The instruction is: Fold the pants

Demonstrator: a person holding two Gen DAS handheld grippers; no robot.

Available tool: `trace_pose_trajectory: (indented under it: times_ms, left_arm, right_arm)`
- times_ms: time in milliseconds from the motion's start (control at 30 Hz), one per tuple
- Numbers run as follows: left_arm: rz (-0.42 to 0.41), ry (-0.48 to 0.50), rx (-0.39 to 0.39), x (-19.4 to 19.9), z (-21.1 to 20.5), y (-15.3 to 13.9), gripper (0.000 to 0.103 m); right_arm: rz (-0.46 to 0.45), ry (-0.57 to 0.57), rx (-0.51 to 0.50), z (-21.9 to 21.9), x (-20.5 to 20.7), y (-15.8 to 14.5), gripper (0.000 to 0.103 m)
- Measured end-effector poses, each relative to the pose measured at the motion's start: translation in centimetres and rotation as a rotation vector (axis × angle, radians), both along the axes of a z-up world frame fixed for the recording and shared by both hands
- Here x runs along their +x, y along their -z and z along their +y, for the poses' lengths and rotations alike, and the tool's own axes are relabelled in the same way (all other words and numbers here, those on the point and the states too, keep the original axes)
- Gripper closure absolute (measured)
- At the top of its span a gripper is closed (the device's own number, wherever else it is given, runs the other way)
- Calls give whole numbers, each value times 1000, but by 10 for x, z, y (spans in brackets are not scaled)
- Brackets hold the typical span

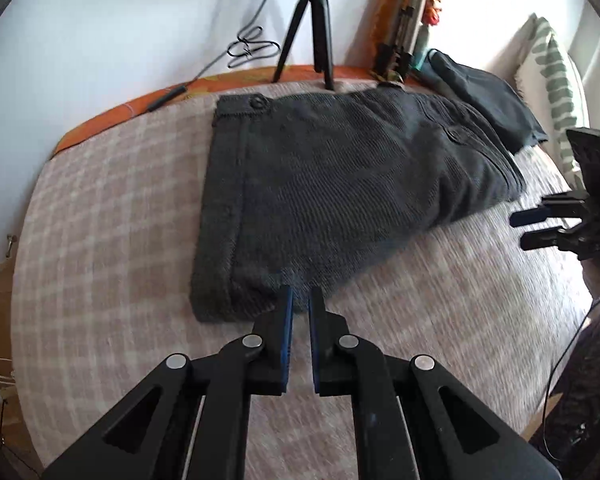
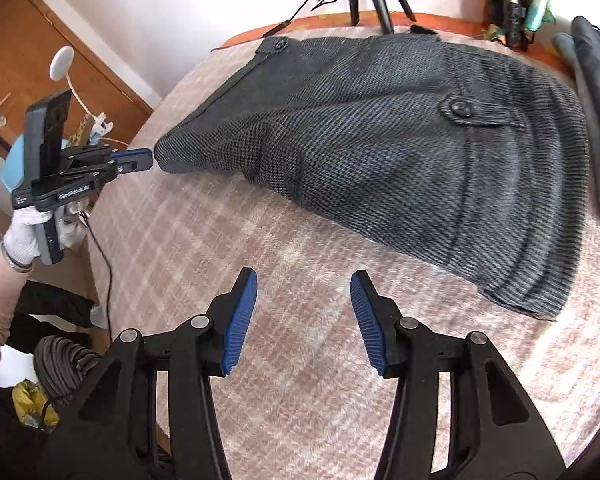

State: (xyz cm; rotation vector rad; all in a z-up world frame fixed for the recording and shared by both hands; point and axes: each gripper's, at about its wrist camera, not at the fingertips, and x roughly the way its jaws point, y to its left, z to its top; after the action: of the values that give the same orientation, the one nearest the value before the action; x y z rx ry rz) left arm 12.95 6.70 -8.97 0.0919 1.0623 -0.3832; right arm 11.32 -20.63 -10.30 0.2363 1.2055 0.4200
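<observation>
Lying folded at the far side of the checked bed cover (image 1: pixel 100 208), the grey pants (image 1: pixel 332 184) could drag crooked if the left gripper (image 1: pixel 300 300), pressed together at their near corner, catches cloth while the right gripper (image 2: pixel 304 284) hangs spread and empty.

No legible text, numbers or signs. One small white marking on the left gripper (image 2: pixel 153 160) body, below its jaws; too blurred to read.

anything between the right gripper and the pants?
Nothing visible. Only bare checked bedcover lies between the open right gripper and the near edge of the folded pants. The left gripper sits off at their left corner.
</observation>
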Motion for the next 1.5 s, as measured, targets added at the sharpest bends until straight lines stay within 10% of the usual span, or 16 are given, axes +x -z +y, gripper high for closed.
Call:
trace_pose_trajectory:
  times_ms: [300,367,600,800,933,1200,1267,1500]
  left_arm:
    - [63,-87,-76,16,0,34,98]
    - [47,-120,-82,28,2,31,98]
    - [-20,-155,-173,58,9,-3,98]
    - [62,-142,-205,53,15,14,98]
    - [60,-152,-204,46,16,19,98]
    - [55,-140,-199,45,22,11,98]
    - [48,-133,-188,39,26,9,98]
    - [3,-141,-118,12,43,2,98]
  right_arm:
    - [-44,189,139,11,38,25,51]
    - [-60,204,167,11,43,18,79]
    - [-170,194,142,13,55,-21,90]
    - [-117,163,152,18,40,-2,89]
    - [-47,178,237,33,39,21,51]
    - [-106,115,240,95,65,30,52]
    - [-86,95,234,105,68,29,89]
    - [-33,100,377,88,54,-7,94]
